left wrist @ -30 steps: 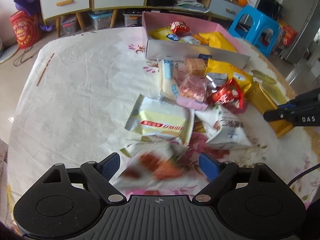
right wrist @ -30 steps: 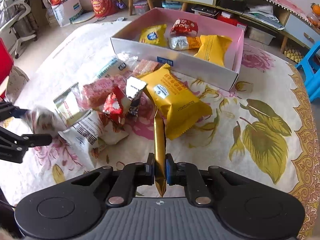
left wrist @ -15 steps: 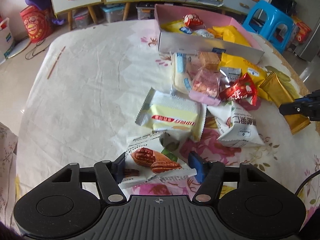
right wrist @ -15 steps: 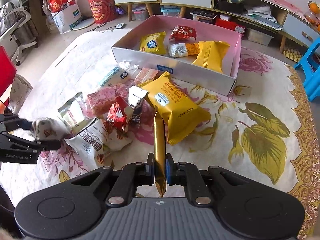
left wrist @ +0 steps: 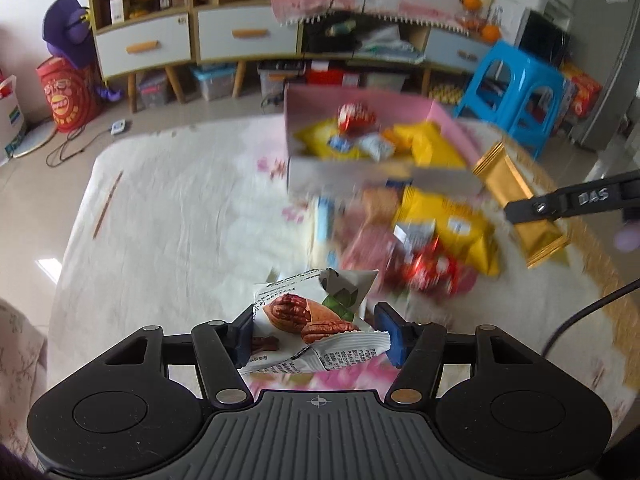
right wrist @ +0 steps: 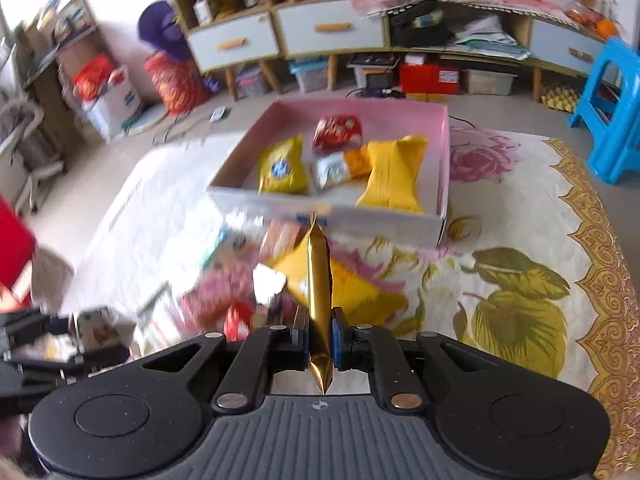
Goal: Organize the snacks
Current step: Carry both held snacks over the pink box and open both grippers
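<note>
Broad bare stretch of white tablecloth [left wrist: 172,216] on the left, clear to its rounded edge; loose snack pile [left wrist: 404,240] crowding the middle, just in front of the pink box [right wrist: 443,168] with packets inside. Left gripper [left wrist: 316,336] now clamped on the pecan packet [left wrist: 308,320], raised off the cloth, jaws narrower than a second ago. Right gripper [right wrist: 320,334] still pinching the gold bar wrapper [right wrist: 319,280], edge-on, probably lifted clear; blurred.
</note>
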{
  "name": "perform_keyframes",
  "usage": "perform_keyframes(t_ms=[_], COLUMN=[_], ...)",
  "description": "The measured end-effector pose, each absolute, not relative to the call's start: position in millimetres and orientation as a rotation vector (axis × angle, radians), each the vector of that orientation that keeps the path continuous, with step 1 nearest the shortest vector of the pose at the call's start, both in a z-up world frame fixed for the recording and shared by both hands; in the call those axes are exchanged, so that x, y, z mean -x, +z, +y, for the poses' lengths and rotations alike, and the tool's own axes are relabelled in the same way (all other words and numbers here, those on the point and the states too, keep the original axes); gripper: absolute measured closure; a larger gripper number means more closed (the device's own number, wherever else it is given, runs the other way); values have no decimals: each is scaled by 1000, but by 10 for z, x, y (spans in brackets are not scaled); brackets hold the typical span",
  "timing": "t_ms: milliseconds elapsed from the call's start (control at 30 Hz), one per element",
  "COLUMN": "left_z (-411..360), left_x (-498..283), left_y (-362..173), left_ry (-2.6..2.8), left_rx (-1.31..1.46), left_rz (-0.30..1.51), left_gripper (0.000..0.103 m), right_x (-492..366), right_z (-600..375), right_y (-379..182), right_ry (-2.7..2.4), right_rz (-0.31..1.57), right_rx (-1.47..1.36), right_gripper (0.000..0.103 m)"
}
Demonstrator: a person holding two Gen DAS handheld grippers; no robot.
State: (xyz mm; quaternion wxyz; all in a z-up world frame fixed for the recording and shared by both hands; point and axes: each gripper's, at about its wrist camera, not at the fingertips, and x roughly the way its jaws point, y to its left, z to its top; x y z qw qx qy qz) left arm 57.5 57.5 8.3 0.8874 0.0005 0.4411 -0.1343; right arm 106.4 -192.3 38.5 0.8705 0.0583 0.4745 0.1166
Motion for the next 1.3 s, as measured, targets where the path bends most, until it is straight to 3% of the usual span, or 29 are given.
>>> perform_keyframes(t_ms=[600,1300], left_z=[205,-96], left_x=[-1766,-2854], left_y=[67,-263], left_ry=[-211,-176], left_rx=[232,44], left_rz=[877,782], left_gripper=[43,42], right_x=[-1884,-2440], right_z=[-2213,-2222], right_y=[226,-109], right_ry=[92,182], right_rz=[898,941], right_rx=[-443,-530], right_gripper=[102,102])
